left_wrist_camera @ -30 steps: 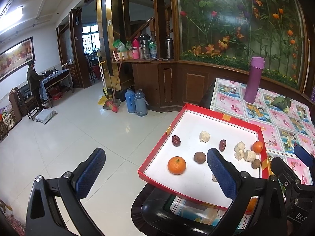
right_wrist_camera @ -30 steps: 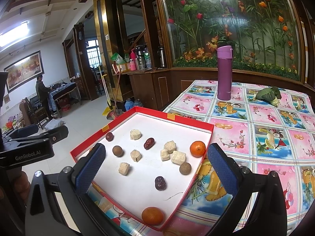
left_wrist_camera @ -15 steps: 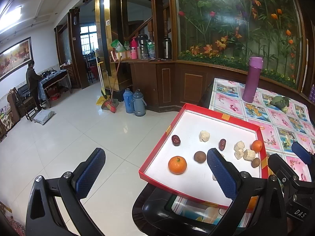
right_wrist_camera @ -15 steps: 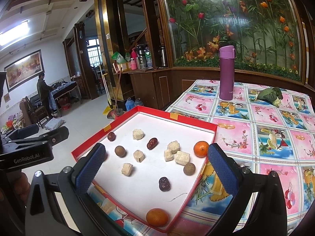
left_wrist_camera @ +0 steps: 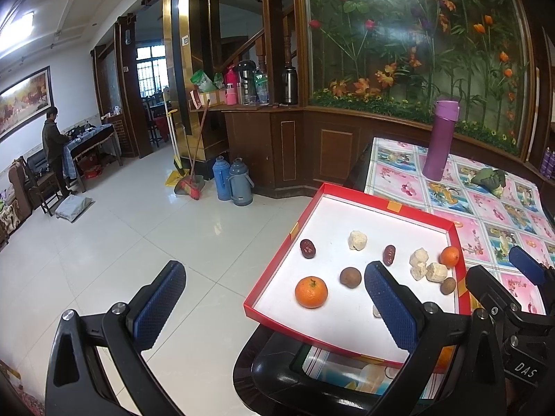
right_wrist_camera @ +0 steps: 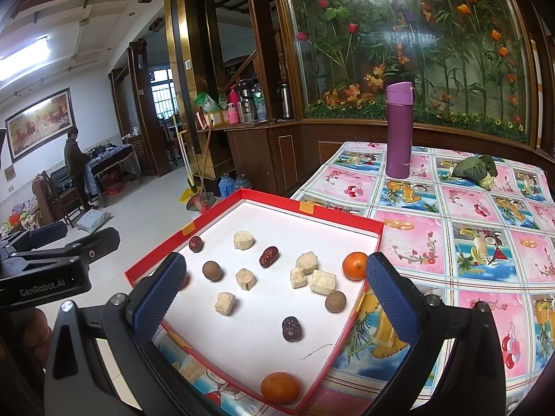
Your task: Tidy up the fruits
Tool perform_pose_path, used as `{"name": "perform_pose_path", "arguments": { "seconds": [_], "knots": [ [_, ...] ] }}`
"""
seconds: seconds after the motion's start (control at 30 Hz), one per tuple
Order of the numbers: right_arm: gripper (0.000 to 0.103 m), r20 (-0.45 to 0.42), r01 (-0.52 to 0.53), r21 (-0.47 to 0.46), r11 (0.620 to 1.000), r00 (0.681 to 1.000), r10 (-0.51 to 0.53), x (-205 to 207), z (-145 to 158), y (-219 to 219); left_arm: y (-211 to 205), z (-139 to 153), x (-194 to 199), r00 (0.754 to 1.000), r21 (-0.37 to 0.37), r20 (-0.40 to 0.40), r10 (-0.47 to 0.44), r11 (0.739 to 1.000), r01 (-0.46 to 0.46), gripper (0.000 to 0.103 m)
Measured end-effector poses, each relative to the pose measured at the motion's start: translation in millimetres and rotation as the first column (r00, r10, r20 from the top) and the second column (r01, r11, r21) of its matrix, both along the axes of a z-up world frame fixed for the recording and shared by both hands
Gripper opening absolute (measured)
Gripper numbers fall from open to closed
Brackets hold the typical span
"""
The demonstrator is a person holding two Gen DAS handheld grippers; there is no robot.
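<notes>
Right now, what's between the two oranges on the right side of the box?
In the right wrist view, a brown ball lies between the far orange and the near orange.

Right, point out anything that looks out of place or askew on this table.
The red tray sits skewed on the table, with its left corner hanging over the table's edge above the floor. Inside it the oranges, dates and pale chunks lie scattered, unsorted. A loose thread lies near its front.

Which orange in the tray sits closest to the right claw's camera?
The round orange tangerine at the red tray's near corner; the other visible tangerine sits farther back against the right wall.
</notes>
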State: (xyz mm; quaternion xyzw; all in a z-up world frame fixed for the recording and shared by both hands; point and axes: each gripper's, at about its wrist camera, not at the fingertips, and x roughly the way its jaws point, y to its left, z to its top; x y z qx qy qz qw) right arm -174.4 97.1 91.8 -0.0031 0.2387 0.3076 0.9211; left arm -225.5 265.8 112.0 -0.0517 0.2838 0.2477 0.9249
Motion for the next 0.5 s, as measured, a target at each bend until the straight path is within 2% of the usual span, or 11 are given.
{"name": "perform_pose_path", "arguments": {
  "seconds": [0.5],
  "knots": [
    [0.103, -0.002, 0.0, -0.001, 1.0, 1.0, 0.0, 0.3, 0.8, 3.3, 1.7, 3.2, 2.7, 1.0, -0.006, -0.002, -0.02, 1.0, 0.02, 0.103]
  ]
}}
